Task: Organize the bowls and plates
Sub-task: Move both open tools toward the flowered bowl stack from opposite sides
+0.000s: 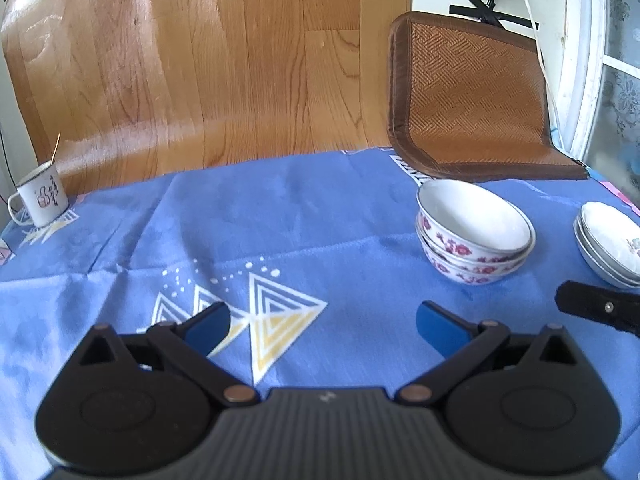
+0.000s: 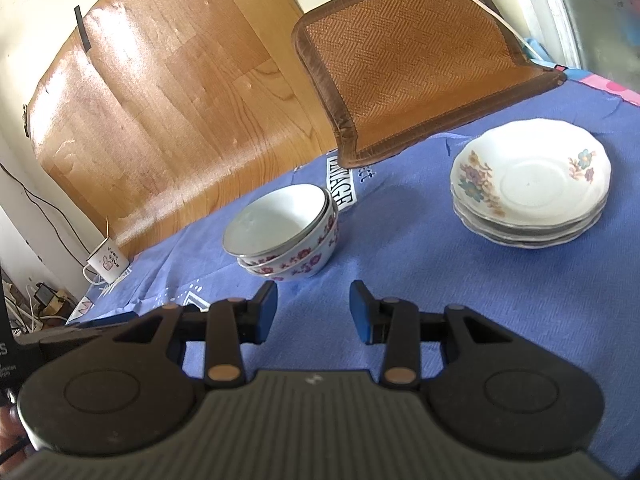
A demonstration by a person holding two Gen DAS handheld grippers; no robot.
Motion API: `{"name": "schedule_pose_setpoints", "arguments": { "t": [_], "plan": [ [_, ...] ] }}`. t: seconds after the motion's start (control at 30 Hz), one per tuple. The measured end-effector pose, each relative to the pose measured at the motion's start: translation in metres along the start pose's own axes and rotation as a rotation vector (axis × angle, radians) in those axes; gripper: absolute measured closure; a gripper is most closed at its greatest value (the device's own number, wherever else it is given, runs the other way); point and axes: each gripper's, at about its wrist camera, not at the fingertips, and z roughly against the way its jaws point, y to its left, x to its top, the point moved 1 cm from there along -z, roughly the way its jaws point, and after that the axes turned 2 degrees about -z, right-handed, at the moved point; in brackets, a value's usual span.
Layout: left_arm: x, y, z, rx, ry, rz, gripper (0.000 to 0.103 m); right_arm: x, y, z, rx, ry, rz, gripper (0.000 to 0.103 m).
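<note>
A stack of white bowls with red flower print [image 1: 474, 236] stands on the blue tablecloth [image 1: 280, 216]; it also shows in the right wrist view [image 2: 286, 232]. A stack of white floral plates [image 2: 530, 184] sits to its right, seen at the right edge of the left wrist view [image 1: 610, 246]. My left gripper [image 1: 322, 322] is open and empty, low over the cloth, left of and nearer than the bowls. My right gripper [image 2: 313, 312] is open and empty, just in front of the bowls. Its tip shows in the left wrist view [image 1: 596, 306].
A white enamel mug [image 1: 38, 198] stands at the far left of the table, also in the right wrist view [image 2: 106, 262]. A brown woven mat [image 2: 416, 56] leans against the wall behind the dishes. A wooden board [image 1: 200, 60] stands behind the table.
</note>
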Motion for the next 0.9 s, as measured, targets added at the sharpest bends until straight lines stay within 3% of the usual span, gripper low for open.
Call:
{"name": "schedule_pose_setpoints", "arguments": {
  "t": [0.67,0.9],
  "plan": [
    [0.036,0.004,-0.017,-0.003,-0.025,-0.001,0.0,0.041,-0.003,-0.008,-0.016,-0.068,0.047,0.057],
    [0.053,0.011,-0.021,-0.063,-0.026,0.03,0.0,0.052,-0.002,-0.019,-0.016,-0.054,0.05,0.056]
  ]
}}
